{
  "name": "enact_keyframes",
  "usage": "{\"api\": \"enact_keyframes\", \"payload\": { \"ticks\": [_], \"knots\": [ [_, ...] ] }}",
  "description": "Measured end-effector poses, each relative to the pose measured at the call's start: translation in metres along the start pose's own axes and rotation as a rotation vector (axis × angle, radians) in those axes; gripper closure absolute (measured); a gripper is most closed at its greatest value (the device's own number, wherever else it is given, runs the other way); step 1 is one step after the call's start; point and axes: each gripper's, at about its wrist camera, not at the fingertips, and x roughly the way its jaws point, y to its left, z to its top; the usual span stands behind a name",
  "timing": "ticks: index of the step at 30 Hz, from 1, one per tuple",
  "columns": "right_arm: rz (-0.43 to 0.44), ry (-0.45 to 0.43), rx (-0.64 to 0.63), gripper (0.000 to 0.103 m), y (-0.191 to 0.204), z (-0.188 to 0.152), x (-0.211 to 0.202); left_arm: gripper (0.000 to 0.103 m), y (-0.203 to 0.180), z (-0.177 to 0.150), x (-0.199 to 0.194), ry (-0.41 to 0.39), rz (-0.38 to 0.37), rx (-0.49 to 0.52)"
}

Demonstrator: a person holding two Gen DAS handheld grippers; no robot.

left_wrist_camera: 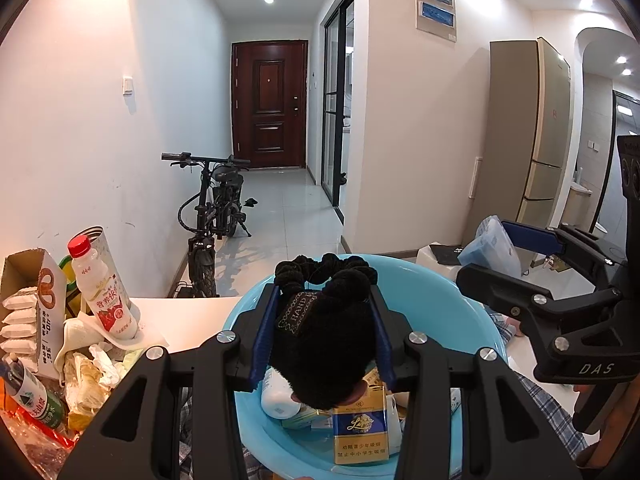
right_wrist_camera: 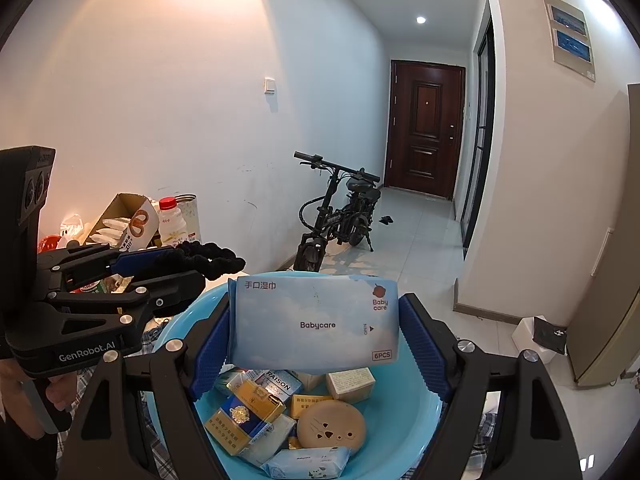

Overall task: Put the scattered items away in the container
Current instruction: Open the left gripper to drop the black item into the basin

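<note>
While both sets of tongs hang over it, a light-blue plastic basin (right_wrist_camera: 404, 432) is seen from above on a white bench (left_wrist_camera: 188, 320), already part filled with small boxes, a cigarette pack (left_wrist_camera: 361, 428), a round tan compact (right_wrist_camera: 331, 426) and tissue packs. Directly above the basin's opening, the right tongs (right_wrist_camera: 316, 332) are pinched on a flat pack of Babycare wet wipes (right_wrist_camera: 316, 324), gripped by its two short ends, so that its long axis runs crosswise from one pad to the other and its printed face is turned to the camera. Beside it, toward the basin's left rim as shown in the right wrist view, the left tongs (left_wrist_camera: 324, 336) are pressed nearly together on a black fuzzy scrunchie (left_wrist_camera: 328, 320), whose ruffled loop sticks out past the tips. Both held things are judged to lie straight above the pile, so only a spreading of the pads seems needed for each drop. Neither hand is clearly nearer. Bottles and wrappers are left in a heap at the bench's left end.
</note>
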Motion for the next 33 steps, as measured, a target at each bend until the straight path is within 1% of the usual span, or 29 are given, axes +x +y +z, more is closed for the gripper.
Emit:
{"api": "enact_keyframes", "payload": {
  "ticks": [7, 12, 33],
  "knots": [
    [0.004, 0.007, -0.006, 0.021, 0.001, 0.0, 0.002, 0.061, -0.001, -0.001, 0.002, 0.004, 0.004, 0.003],
    [0.014, 0.002, -0.014, 0.021, 0.004, 0.0, -0.005, 0.061, -0.004, -0.002, 0.003, 0.008, 0.005, 0.013],
    [0.005, 0.016, -0.042, 0.021, 0.013, -0.001, -0.007, 0.061, -0.001, -0.002, 0.001, 0.006, 0.0, -0.004]
  ]
}}
